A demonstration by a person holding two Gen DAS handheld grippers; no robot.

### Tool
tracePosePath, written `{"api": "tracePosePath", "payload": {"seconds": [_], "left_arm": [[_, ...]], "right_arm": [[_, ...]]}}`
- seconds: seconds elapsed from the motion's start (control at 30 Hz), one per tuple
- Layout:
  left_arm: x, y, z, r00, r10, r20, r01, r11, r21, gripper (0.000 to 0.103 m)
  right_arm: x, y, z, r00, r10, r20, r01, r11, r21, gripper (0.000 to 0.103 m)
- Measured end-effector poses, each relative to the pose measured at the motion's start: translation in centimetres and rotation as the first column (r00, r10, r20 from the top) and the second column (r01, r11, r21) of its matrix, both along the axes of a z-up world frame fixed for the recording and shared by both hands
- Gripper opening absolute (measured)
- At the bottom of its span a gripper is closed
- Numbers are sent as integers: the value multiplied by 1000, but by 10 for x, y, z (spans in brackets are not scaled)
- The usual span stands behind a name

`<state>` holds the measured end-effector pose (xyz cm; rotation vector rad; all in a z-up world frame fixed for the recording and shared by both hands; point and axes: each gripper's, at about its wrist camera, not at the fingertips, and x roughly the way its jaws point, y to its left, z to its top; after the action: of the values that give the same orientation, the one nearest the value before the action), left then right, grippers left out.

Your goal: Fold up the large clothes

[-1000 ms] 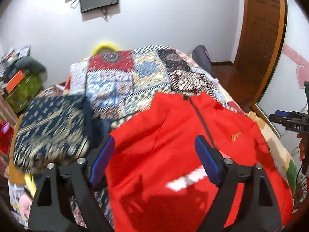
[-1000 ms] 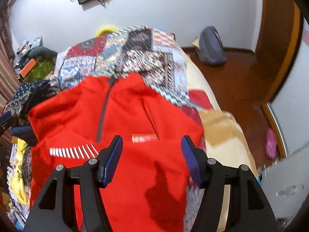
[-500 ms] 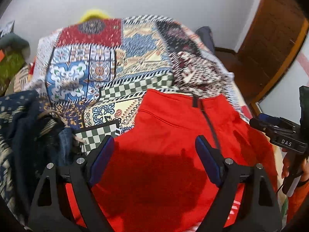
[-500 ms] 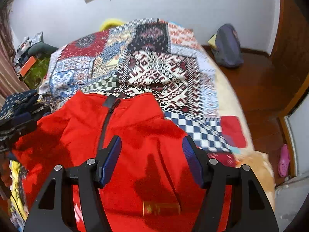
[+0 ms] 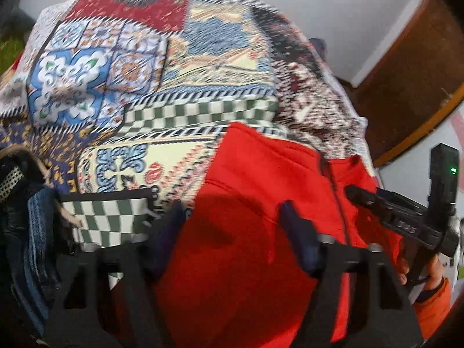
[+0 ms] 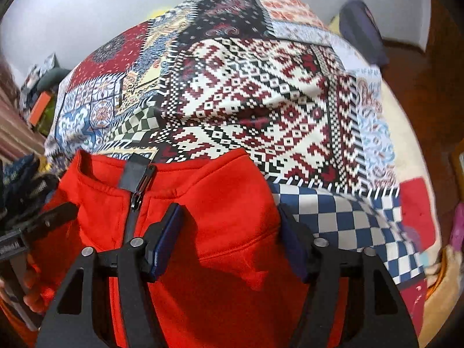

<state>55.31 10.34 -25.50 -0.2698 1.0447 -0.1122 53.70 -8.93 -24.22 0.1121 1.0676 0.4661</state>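
Observation:
A red zip-neck sweatshirt point(image 5: 261, 217) lies flat on the patchwork bedspread point(image 5: 145, 66), collar toward the far end. My left gripper point(image 5: 232, 220) is open, its fingers straddling the left shoulder area just above the fabric. In the right wrist view the sweatshirt point(image 6: 220, 197) shows its grey zipper point(image 6: 136, 197) and collar. My right gripper point(image 6: 229, 226) is open over the right shoulder, near the collar. Each gripper also shows in the other's view, the right one point(image 5: 385, 206) and the left one point(image 6: 43, 220).
A pile of dark blue clothes and jeans point(image 5: 26, 226) lies at the bed's left side. A dark backpack point(image 6: 362, 32) sits on the wooden floor beyond the bed's far right corner. A wooden door point(image 5: 411, 66) stands to the right.
Both grippers have moved forward along the sweatshirt, from its chest up to the shoulders and collar, and lower toward the fabric. Both stay open.

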Motion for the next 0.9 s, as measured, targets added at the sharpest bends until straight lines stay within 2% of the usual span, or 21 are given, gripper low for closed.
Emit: {"api": "tracePosePath", "payload": {"seconds": [0.03, 0.1, 0.13, 0.23, 0.43, 0.57, 0.7, 0.9], "left_arm": [[-3, -4, 3, 1000, -9, 11, 9, 1000, 3, 30], [-6, -11, 8, 1000, -10, 20, 9, 999, 37, 16], [-8, -14, 11, 1000, -10, 25, 9, 998, 64, 3], [-22, -24, 31, 996, -54, 66, 46, 992, 118, 2], [-75, -43, 93, 980, -135, 146, 116, 984, 132, 2], [-115, -49, 122, 971, -156, 182, 135, 983, 124, 2], [-161, -52, 139, 966, -171, 194, 153, 983, 105, 2], [-226, -58, 141, 960, -209, 186, 194, 976, 99, 2]], "right_arm": [[-1, 0, 0, 1000, 7, 7, -7, 1000, -1, 39], [-8, 0, 3, 1000, 25, 3, -26, 999, 26, 18], [-11, -1, 5, 1000, 27, -1, -27, 999, 37, 16], [-28, -4, 21, 999, 18, 50, -19, 1000, 17, 15], [-71, -23, 77, 987, 32, 155, -36, 999, 28, 14], [-111, -33, 114, 976, 45, 214, -57, 997, 50, 14], [-154, -41, 131, 967, 65, 244, -79, 996, 47, 14], [-206, -47, 125, 967, 91, 240, -105, 993, 48, 14]]}}
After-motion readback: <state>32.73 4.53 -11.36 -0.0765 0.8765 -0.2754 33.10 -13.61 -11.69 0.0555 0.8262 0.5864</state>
